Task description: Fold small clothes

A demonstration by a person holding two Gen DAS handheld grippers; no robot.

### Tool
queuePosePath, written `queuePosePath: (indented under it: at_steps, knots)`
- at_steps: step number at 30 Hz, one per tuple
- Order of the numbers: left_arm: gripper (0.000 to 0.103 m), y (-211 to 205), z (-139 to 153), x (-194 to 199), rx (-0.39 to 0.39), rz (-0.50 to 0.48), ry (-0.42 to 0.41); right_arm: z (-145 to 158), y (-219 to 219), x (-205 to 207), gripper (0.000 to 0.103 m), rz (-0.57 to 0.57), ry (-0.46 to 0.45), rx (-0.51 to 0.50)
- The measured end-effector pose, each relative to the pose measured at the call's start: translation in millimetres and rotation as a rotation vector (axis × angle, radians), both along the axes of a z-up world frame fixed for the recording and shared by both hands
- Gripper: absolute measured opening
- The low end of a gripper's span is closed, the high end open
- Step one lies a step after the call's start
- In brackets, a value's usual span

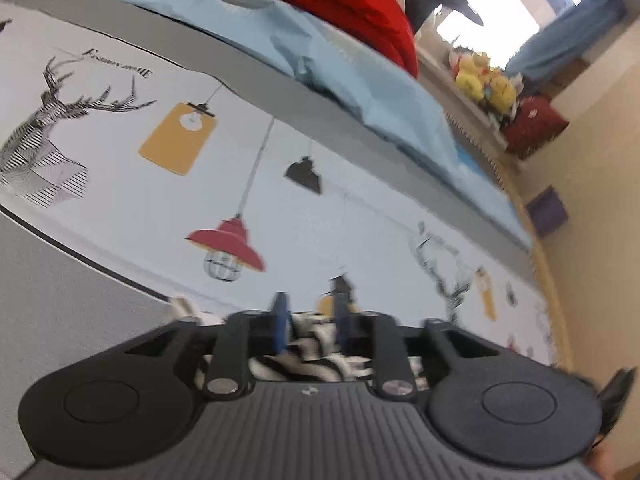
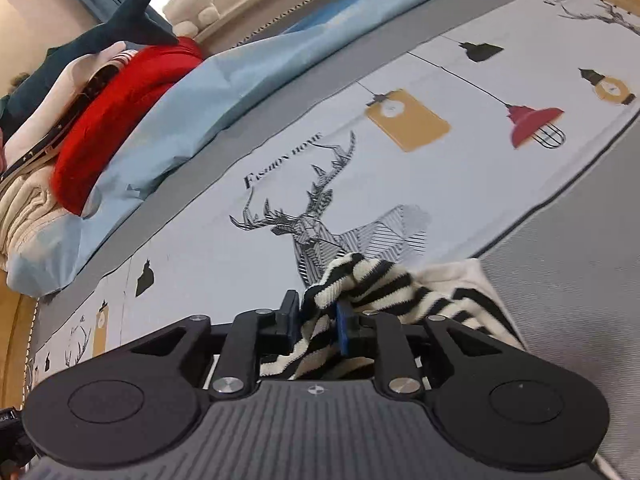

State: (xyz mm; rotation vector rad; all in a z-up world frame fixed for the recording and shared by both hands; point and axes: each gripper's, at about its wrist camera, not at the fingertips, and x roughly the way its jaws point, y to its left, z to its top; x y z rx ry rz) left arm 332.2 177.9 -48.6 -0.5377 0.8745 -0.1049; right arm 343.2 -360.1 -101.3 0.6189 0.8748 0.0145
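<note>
A small black-and-white striped garment lies bunched on the printed bed cover. My right gripper is shut on a fold of it, and the cloth bulges up between the blue pads. In the left wrist view the same striped garment shows low between the fingers of my left gripper. The left jaws stand a little apart with cloth between and below them. I cannot tell whether they pinch it.
The cover carries deer and lamp prints. A light blue sheet, a red quilt, a plush shark and folded bedding lie along the far side. Yellow plush toys sit on a sill. The bed edge is at right.
</note>
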Motion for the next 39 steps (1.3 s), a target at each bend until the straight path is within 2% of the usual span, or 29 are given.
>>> queuePosePath:
  at_steps: [2,3,4,5,7,10,13,17,20,22,23,24,25,26,28,30,32,35,37,39]
  knots:
    - [0.045,2.5,-5.7,2.2,0.058,-0.010,0.019,5.8,-8.1,-5.0,0.025,0.006,-0.020,-0.007]
    - [0.052,3.8,-9.4,3.9,0.080,-0.021,0.030,9.6,-11.0,-7.3,0.028,0.021,-0.036,-0.029]
    - [0.060,4.1,-13.2,5.0,0.096,-0.037,0.044,13.5,-14.6,-9.9,0.034,0.041,-0.056,-0.066]
    - [0.061,3.9,-16.7,5.7,0.110,-0.052,0.053,16.7,-18.5,-12.9,0.042,0.058,-0.072,-0.105]
    - [0.064,1.7,-20.5,6.0,0.149,-0.088,0.063,20.6,-32.4,-18.4,0.045,0.060,-0.094,-0.170]
    - [0.068,-0.5,-23.5,3.5,0.161,-0.157,0.070,15.8,-54.4,-20.1,0.046,0.067,-0.088,-0.160]
    - [0.068,-5.2,-29.1,2.5,0.180,-0.180,0.082,2.4,-53.6,-13.5,0.048,0.182,-0.048,-0.186]
    - [0.066,-19.3,-33.0,1.4,0.275,-0.208,0.054,-15.8,-25.7,-8.4,0.049,0.312,-0.010,-0.274]
    - [0.058,-23.0,-36.3,2.0,0.300,-0.213,0.040,-20.2,-4.3,-7.4,0.049,0.375,-0.020,-0.376]
    - [0.036,-23.4,-37.4,2.0,0.303,-0.217,0.038,-19.7,5.4,-8.6,0.049,0.400,-0.036,-0.434]
    - [0.031,-23.4,-36.9,2.0,0.304,-0.220,0.036,-18.7,9.7,-9.7,0.045,0.416,-0.049,-0.458]
    - [0.021,-23.2,-36.2,1.8,0.306,-0.222,0.033,-17.9,12.7,-10.4,0.041,0.431,-0.055,-0.473]
    - [0.014,-22.8,-34.8,1.3,0.307,-0.223,0.026,-17.1,14.6,-10.7,0.029,0.446,-0.059,-0.480]
    - [0.011,-22.4,-33.5,1.0,0.306,-0.225,0.019,-15.9,15.3,-11.8,0.016,0.461,-0.063,-0.476]
    - [0.006,-20.9,-30.1,-0.1,0.308,-0.223,0.004,-15.7,16.3,-12.3,0.000,0.477,-0.062,-0.473]
    - [0.005,-17.5,-24.6,-1.6,0.310,-0.207,-0.018,-12.3,14.3,-12.0,0.000,0.458,-0.075,-0.469]
    - [0.005,-9.9,-15.9,-4.1,0.301,-0.159,-0.063,-0.9,7.7,-11.9,0.000,0.394,-0.133,-0.445]
    - [0.005,2.3,-6.2,-6.8,0.265,-0.079,-0.119,21.8,-8.9,-13.7,0.000,0.214,-0.238,-0.424]
    - [0.005,3.7,-9.0,-4.7,0.284,-0.061,-0.097,31.0,-18.2,-14.1,0.000,0.095,-0.281,-0.439]
    - [0.007,2.2,-20.1,0.7,0.281,-0.088,-0.019,28.2,-24.7,-10.8,0.000,0.046,-0.259,-0.434]
